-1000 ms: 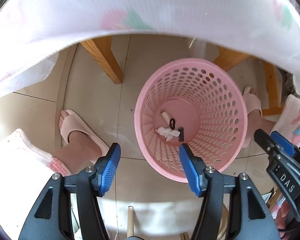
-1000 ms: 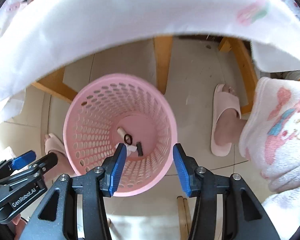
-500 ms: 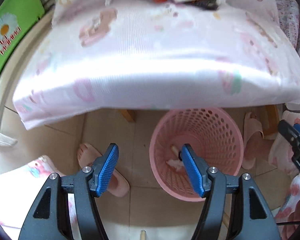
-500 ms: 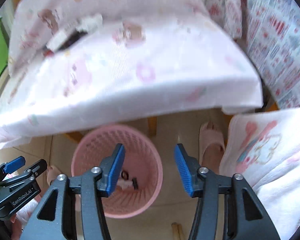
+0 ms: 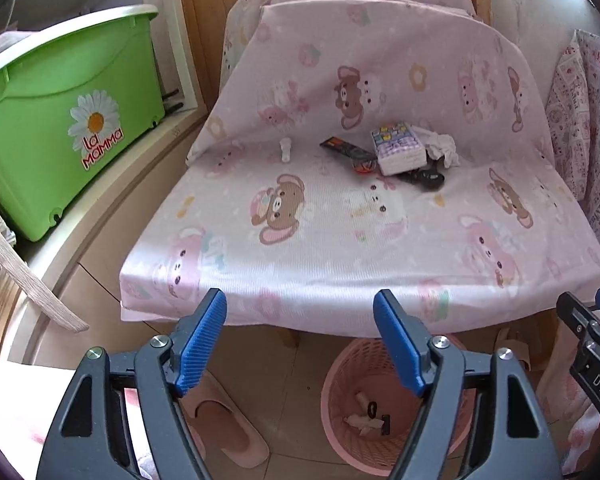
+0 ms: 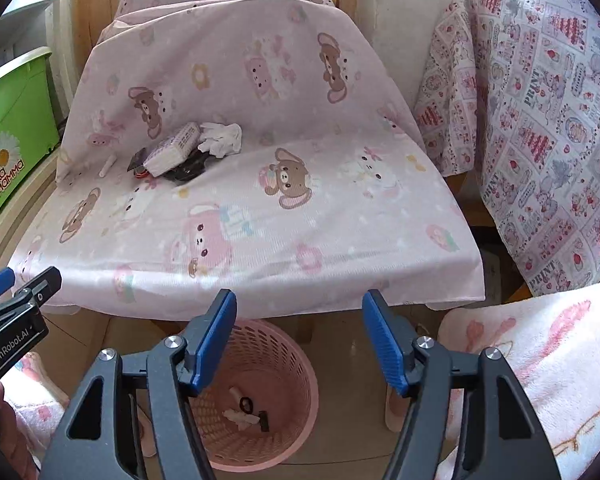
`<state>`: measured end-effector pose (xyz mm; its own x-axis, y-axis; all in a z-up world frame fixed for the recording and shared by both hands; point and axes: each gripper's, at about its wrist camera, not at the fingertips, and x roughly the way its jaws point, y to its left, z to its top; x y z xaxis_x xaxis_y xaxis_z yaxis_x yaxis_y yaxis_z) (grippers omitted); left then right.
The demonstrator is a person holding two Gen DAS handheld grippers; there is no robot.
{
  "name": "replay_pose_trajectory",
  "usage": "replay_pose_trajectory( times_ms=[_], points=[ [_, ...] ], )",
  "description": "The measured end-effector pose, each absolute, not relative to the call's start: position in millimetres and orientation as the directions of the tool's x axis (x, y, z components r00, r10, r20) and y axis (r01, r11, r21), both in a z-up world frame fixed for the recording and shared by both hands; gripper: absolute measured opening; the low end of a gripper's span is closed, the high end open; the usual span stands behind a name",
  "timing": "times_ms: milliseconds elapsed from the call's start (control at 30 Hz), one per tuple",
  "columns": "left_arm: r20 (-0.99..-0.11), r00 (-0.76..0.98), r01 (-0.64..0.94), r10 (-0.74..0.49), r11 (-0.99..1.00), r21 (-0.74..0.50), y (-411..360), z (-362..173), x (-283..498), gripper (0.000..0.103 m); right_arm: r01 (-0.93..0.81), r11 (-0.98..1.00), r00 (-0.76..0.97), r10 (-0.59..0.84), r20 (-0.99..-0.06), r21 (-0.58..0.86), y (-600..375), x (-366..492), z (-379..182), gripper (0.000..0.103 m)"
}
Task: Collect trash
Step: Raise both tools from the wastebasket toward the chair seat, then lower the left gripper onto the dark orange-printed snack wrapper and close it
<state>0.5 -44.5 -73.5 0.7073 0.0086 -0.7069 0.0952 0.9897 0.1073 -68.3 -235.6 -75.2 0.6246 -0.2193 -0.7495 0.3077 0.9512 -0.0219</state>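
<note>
Both grippers empty, jaws spread wide: left gripper [image 5: 300, 344] and right gripper [image 6: 299, 340] hang side by side at the near edge of the pink-sheeted seat [image 5: 340, 240], above the pink basket [image 6: 296, 364] on the floor. Basket holds a few bits already: a crumpled tissue, a small ring, a dark piece. Remaining trash sits in a cluster at the far centre of the seat: tissue pack [image 5: 398, 148] lying over dark wrappers [image 5: 346, 148], crumpled white tissue [image 5: 442, 148] touching its right side, small white cap-like piece [image 5: 285, 149] apart to the left. My read: between picks, lining up the next one. Next move: reach far over the seat, pick an outlier first. Crumpled tissue suits the right gripper, white piece the left.
</note>
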Motion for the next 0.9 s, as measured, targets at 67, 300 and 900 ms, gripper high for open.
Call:
replay_pose_trajectory(
  times_ms=[67,300,900],
  points=[
    [-0.682,0.731,0.112,-0.010,0.988,0.105,-46,-67,-1,0.077,0.298,0.954,0.626,-0.220,-0.748,-0.032,-236,-64,-77,0.067],
    [-0.596,0.798,0.151,-0.088,0.987,0.056,-42,-49,-6,0.091,0.215,0.976,0.694,-0.132,-0.708,0.028,-243,-47,-57,0.068],
    [-0.507,0.853,0.229,-0.125,0.962,0.149,-65,35,27,0.102,0.114,0.991,0.791,-0.137,-0.597,-0.075,-270,12,16,0.080]
  ],
)
